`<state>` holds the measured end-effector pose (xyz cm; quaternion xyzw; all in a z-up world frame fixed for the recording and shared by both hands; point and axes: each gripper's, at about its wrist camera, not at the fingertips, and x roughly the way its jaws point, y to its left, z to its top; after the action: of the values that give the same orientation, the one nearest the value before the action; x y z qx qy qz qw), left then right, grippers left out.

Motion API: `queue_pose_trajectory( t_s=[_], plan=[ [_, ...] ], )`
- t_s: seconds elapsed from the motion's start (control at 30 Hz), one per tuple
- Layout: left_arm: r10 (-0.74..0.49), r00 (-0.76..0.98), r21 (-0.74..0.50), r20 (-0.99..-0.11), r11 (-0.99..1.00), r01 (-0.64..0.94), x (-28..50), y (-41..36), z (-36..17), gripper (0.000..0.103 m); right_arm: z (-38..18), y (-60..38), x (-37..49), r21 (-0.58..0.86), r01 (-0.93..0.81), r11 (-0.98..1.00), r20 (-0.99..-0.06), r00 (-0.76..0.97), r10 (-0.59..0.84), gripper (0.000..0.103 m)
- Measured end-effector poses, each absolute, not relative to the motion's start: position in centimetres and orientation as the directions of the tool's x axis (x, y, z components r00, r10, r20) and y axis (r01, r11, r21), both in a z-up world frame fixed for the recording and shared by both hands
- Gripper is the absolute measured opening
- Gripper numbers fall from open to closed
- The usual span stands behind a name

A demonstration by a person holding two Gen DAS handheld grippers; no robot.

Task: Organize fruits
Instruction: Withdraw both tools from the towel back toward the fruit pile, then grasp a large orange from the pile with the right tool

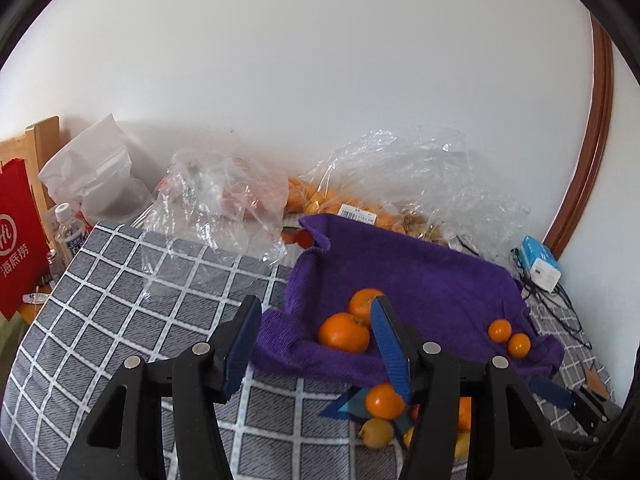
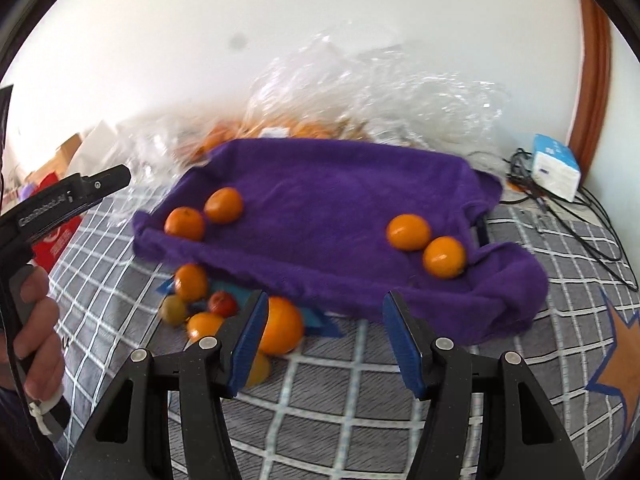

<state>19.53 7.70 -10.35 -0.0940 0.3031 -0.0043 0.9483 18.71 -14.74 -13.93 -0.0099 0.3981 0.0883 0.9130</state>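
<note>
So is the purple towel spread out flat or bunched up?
Spread but rumpled: the purple towel lies open on the grey checked cloth, with its edges curled up and folded.

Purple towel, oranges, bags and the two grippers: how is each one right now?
Purple towel: spread out, edges rumpled.
Oranges on towel: four, in two pairs.
Fruit pile: loose on the checked cloth, in front of the towel.
Plastic bags: open, crumpled, fruit inside.
Left gripper: fingers apart, empty.
Right gripper: fingers apart, empty.
</note>
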Motion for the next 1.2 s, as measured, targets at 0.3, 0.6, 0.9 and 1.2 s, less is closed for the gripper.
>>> queue_pose_trajectory(
  t_s=[0.3, 0.6, 0.9, 1.2],
  plan=[
    [-0.024, 0.758, -0.192, -0.651, 0.972, -0.134, 16.1, 12.0, -14.9, 0.057, -16.5, -12.0, 19.3, 0.054, -0.222, 0.974, -0.786, 0.593, 0.178, 0.047],
    [-0.011, 0.746, -0.194, -0.665, 0.968, -0.159, 15.5, 12.4, -16.0, 0.057, -17.8, -11.2, 20.7, 0.032, -0.199, 0.980, -0.816, 0.561, 0.140, 0.047],
    [-0.051, 0.683, -0.181, -0.728, 0.976, -0.119, 16.0, 11.6, -17.2, 0.057, -18.0, -12.1, 21.5, 0.037, -0.144, 0.989, -0.816, 0.567, 0.113, 0.039],
    [-0.046, 0.661, -0.160, -0.749, 0.981, -0.113, 16.2, 11.3, -17.6, 0.057, -16.4, -15.6, 19.2, 0.018, -0.094, 0.995, -0.786, 0.614, 0.072, 0.039]
  ],
)
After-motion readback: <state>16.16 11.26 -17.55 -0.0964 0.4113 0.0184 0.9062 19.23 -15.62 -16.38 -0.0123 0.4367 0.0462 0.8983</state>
